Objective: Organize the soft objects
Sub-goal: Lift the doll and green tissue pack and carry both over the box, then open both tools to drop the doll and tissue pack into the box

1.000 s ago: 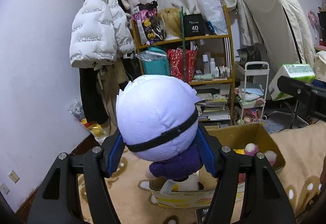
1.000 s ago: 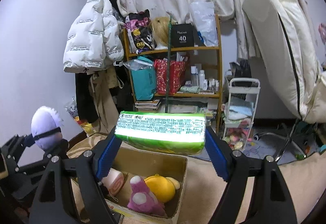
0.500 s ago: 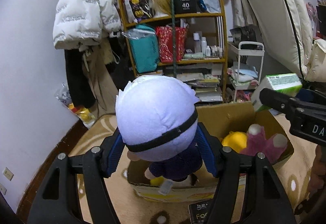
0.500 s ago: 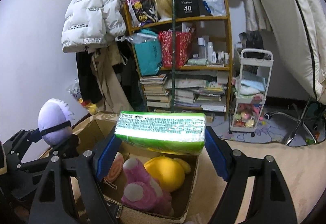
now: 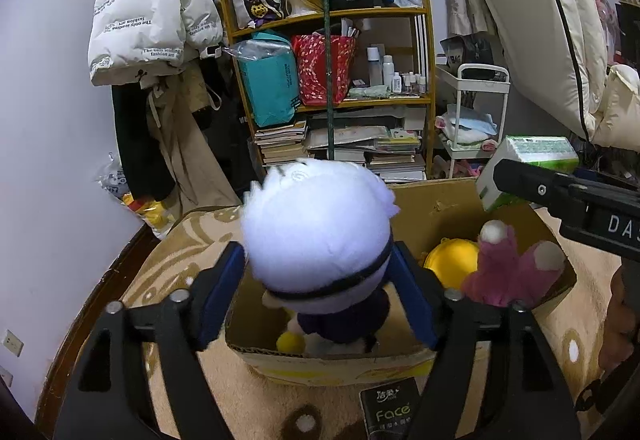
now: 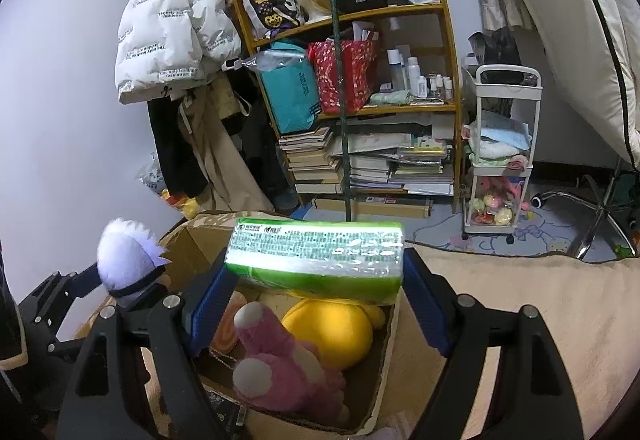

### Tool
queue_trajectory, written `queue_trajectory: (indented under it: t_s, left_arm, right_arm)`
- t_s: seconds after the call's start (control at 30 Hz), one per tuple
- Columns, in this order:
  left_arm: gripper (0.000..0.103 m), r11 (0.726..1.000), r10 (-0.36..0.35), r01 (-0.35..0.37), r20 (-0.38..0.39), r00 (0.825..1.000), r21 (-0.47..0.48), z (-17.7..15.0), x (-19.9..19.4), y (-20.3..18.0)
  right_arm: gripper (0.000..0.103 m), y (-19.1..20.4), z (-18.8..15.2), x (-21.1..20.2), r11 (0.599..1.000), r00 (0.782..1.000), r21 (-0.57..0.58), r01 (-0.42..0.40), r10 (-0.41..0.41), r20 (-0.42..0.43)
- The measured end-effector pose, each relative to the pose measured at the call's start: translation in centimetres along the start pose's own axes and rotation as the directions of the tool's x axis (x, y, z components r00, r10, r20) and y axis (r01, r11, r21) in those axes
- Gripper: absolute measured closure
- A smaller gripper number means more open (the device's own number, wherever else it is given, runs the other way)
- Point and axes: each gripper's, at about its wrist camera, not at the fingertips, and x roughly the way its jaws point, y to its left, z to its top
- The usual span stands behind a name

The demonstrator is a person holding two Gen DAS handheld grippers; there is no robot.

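Over the cardboard box, in the left wrist view, the left gripper has its jaws opening with the white-haired plush doll between them; the blue pads stand at either side of its head, and whether they still press on it cannot be told. The doll's blurred head hides most of its dark body, which hangs inside the box's near corner. At 3 o'clock in the box lie a yellow plush and a pink plush, both partly covered. A black packet at 6 o'clock is cut off by the frame. The green tissue pack shows at 2 o'clock, half hidden by a black arm.

From the right wrist view, the right gripper pinches the tissue pack by its ends, jaws spread wide, above the open box. The pack hides the yellow plush's top. The pink plush lies at 6 o'clock; a striped roll-shaped toy peeks out behind a pad. The doll sits at 9 o'clock.
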Motion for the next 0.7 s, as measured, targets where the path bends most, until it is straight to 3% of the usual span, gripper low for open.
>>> queue_trajectory:
  t_s: [0.4,0.5,0.7]
  left_arm:
    - [0.012,1.000,0.019,-0.019,-0.036,0.999,-0.011,-0.4,0.0,0.6]
    - [0.009,0.999,0.026,-0.027,-0.039,0.999,-0.021,-0.5,-0.3,0.9]
    - [0.008,0.998,0.053,-0.055,-0.049,0.997,-0.028,-0.8,-1.0,1.5]
  right_arm:
    - [0.016,-0.1,-0.2,0.4,0.999,0.998,0.013,-0.038,0.039,-0.043]
    - [0.009,0.0,-0.1,0.3,0.999,0.998,0.008,-0.045,0.046,-0.042]
    - [0.005,0.7,0.1,-0.9,0.999,0.999,-0.025,-0.040,0.040,-0.017]
